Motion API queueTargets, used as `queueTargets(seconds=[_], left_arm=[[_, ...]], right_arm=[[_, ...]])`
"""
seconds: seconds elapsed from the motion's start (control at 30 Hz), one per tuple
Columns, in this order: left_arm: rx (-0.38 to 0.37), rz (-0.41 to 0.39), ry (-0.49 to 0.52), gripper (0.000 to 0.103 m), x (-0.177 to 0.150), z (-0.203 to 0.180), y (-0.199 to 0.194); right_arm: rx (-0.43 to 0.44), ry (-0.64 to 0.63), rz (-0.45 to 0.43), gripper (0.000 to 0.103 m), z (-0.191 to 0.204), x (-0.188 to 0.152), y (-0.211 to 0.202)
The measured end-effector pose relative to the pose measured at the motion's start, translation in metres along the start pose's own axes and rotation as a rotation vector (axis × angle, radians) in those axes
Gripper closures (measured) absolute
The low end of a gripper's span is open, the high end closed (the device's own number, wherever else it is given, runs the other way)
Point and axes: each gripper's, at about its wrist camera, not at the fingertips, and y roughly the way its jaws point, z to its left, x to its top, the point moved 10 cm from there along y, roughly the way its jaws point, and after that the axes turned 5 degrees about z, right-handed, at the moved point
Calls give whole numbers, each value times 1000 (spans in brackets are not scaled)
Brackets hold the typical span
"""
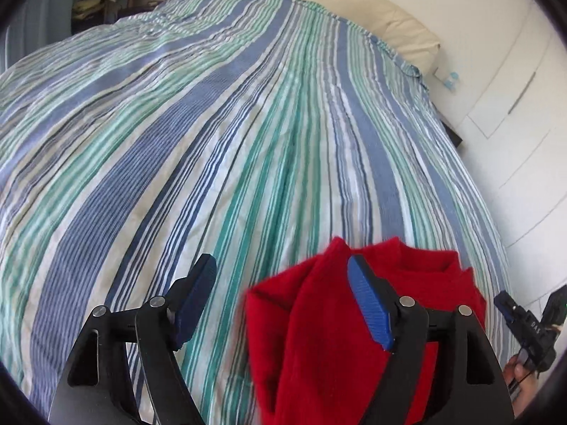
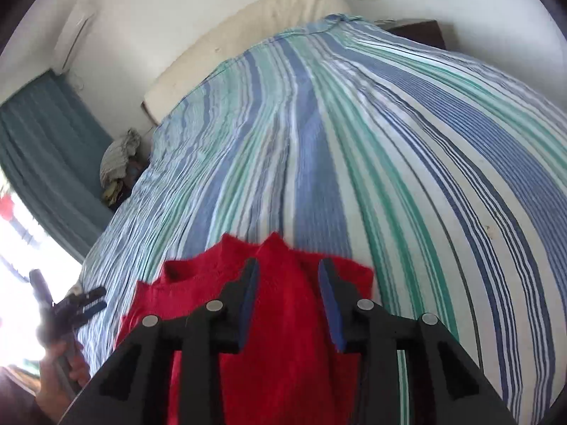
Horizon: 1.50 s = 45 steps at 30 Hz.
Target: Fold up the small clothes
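A small red knit garment [image 1: 319, 322] lies bunched near the front edge of a striped bed. In the left wrist view it sits under and around my left gripper's right finger [image 1: 370, 304]. My left gripper [image 1: 283, 283] is open and holds nothing. In the right wrist view the red garment [image 2: 283, 336] lies below and between the fingers of my right gripper [image 2: 288, 276], which is open with the cloth not pinched. The right gripper [image 1: 524, 315] also shows at the far right of the left wrist view, and the left gripper [image 2: 81, 304] at the far left of the right wrist view.
The blue, green and white striped bedcover [image 1: 248, 124] fills most of both views. A cream pillow or headboard cushion [image 1: 354, 10] lies at the far end. A pile of clothes [image 2: 117, 163] sits beside the bed by a teal curtain [image 2: 46, 141]. White cupboard doors [image 1: 514, 106] stand on the right.
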Motion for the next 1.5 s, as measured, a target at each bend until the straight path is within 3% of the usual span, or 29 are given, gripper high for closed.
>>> queueTargets(seconds=[0.07, 0.1, 0.13, 0.17, 0.27, 0.3, 0.33, 0.37, 0.43, 0.5, 0.67, 0.83, 0.93, 1.13, 1.5], left_arm=[[2, 1, 94, 11, -32, -13, -18], [15, 1, 141, 6, -52, -19, -23], [33, 6, 190, 5, -74, -24, -26], [54, 26, 232, 5, -92, -26, -20], [174, 149, 289, 6, -135, -7, 5], [201, 157, 273, 11, -139, 2, 3], [202, 136, 236, 13, -139, 7, -9], [189, 106, 197, 12, -141, 10, -25], [146, 69, 159, 8, -152, 7, -55], [129, 57, 174, 7, -173, -3, -77], [124, 98, 236, 6, -247, -23, -93], [188, 140, 275, 3, -300, -24, -79], [223, 119, 332, 1, -309, -25, -76], [204, 119, 324, 1, -312, -23, -74], [214, 120, 337, 1, -318, -25, -73]], right_arm=[[80, -91, 51, 59, 30, -32, -18], [115, -126, 82, 47, 42, -51, -23], [136, -158, 115, 40, 50, -71, -26], [132, -190, 153, 40, 52, -91, -26], [-87, -219, 287, 45, 6, -145, -13], [-108, -188, 283, 58, -7, -151, -21], [-123, -160, 249, 59, -12, -150, -35], [-144, -153, 218, 58, -10, -148, -51], [-151, -206, 161, 40, 8, -153, -83], [-154, -285, 128, 30, 30, -165, -105], [-208, -319, 167, 29, 53, -232, -118], [-251, -263, 176, 29, 56, -290, -112], [-277, -252, 169, 23, 50, -308, -106], [-285, -318, 178, 8, 51, -322, -97], [-294, -347, 159, 6, 54, -323, -95]])
